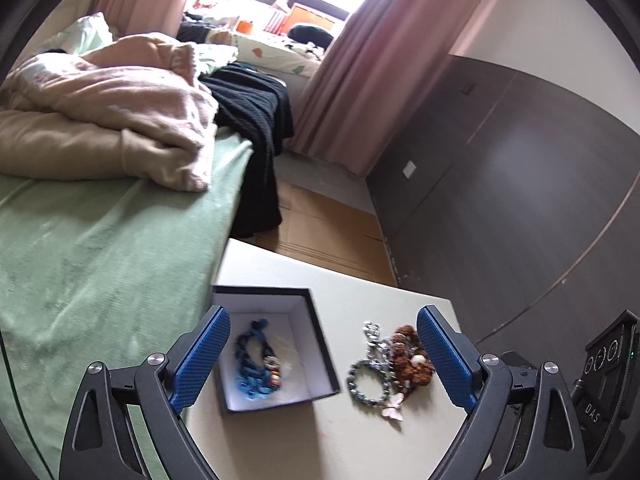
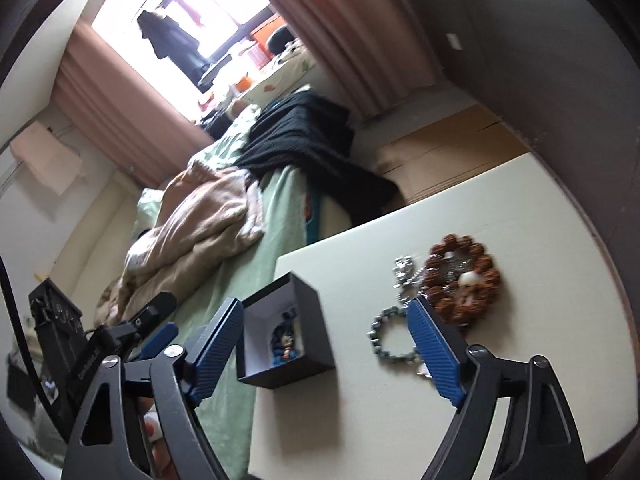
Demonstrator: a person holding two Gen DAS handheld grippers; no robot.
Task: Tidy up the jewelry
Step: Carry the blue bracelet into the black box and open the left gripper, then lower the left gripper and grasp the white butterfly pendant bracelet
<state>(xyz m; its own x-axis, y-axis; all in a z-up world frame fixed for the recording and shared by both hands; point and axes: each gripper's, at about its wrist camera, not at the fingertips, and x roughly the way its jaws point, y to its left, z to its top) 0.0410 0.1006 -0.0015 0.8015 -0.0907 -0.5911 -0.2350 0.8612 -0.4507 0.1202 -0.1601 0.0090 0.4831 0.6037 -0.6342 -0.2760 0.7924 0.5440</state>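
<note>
Jewelry lies in two lots on the pale table [image 1: 360, 440], and the black box [image 1: 320, 344] serves as the landmark. Inside the box, on its white lining, rests a blue chain necklace [image 1: 250, 364] with a small cluster of orange and grey beads at its lower end; from the right wrist view only a bit of that blue piece [image 2: 285, 344] shows over the box [image 2: 308, 312] wall. To the right of the box, apart from it, sits the loose heap: a grey bead bracelet [image 1: 370, 384] nearest the box, a silver chain [image 1: 372, 334] behind it, a brown bead bracelet [image 1: 412, 360] with a white bead farther right, and a pale butterfly charm [image 1: 394, 406] at the near edge of the heap. The same grey bracelet [image 2: 386, 332] and brown bracelet [image 2: 464, 276] appear in the right wrist view.

The left gripper [image 1: 323, 360] hangs above the table with its blue pads spread wide, the box and the heap both seen between them, gripping nothing. The right gripper [image 2: 326, 350] also stands wide apart and empty, one pad left of the box, the other over the grey bracelet.

Left of the box runs a bed with a green sheet [image 1: 100, 260], a crumpled beige blanket [image 1: 120, 112] and a black knit cloth [image 1: 256, 120]. Beyond the box hang pink curtains [image 1: 340, 80].
</note>
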